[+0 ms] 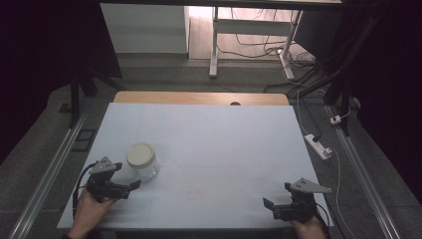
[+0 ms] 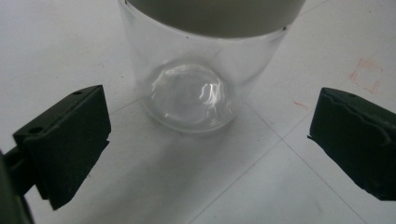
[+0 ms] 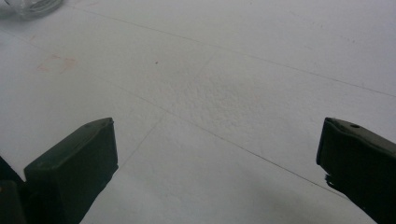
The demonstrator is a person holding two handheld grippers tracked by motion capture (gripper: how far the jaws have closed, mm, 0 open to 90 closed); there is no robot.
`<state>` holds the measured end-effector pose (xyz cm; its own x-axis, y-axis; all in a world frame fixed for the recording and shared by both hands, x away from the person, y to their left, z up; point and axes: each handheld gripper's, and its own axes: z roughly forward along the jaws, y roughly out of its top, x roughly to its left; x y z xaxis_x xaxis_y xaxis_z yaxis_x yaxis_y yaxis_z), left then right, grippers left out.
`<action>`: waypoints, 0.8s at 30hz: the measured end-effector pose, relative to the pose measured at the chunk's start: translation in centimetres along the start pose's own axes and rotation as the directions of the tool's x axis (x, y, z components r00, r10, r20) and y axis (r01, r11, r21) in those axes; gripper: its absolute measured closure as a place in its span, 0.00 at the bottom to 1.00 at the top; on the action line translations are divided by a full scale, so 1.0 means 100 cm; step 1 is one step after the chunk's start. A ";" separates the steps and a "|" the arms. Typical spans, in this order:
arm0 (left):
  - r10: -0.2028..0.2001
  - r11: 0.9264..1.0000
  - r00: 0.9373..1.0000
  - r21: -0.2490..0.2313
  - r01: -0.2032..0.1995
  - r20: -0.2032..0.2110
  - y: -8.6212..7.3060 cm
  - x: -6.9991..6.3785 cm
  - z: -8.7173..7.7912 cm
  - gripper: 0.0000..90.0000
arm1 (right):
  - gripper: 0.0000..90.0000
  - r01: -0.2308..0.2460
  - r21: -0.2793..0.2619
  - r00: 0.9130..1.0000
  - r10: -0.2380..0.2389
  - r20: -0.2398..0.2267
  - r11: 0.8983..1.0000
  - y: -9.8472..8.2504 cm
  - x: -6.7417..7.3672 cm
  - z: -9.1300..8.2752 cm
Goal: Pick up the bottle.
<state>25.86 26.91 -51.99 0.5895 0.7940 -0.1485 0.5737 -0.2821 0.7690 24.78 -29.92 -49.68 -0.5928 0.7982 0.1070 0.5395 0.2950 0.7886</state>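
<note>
At the left of the white tabletop (image 1: 214,144), your left hand (image 1: 89,206) brings the left gripper (image 1: 130,186) up to the clear glass jar with the cream-coloured lid (image 1: 142,160). The jar stands upright on the table's near-left area, just beyond the gripper's tips and apart from them. In the left gripper view, the glass wall and rounded base of the jar (image 2: 196,88) sit centred between the two black jaws, which stand spread wide, one at each side, neither touching the glass. This alignment suggests that you are lining up for a grasp around the body below the lid: the gap looks ample for the jar, and the low approach keeps the jaws level with the wall rather than the lid.

Faint red marks (image 2: 366,74) lie on the table surface to one side of the jar.

At the right, your right hand (image 1: 311,226) rests the right gripper (image 1: 273,206) near the table's front edge, well apart from the jar. In the right gripper view its jaws are likewise spread and hold nothing, with bare tabletop (image 3: 224,93) between them; a corner of the jar (image 3: 30,7) shows far off. Held back so, it probably waits in reserve, perhaps for the lid.
</note>
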 end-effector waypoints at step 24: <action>0.059 0.998 0.998 -0.029 -0.059 0.007 0.017 0.006 0.033 0.00 | 0.00 -0.002 0.003 1.000 0.002 0.000 1.000 0.000 -0.001 0.000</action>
<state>29.11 25.14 -52.82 0.6260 0.7724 -0.1070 0.5212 -0.3124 0.7942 24.86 -29.96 -49.71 -0.5918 0.7987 0.1091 0.5426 0.2946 0.7866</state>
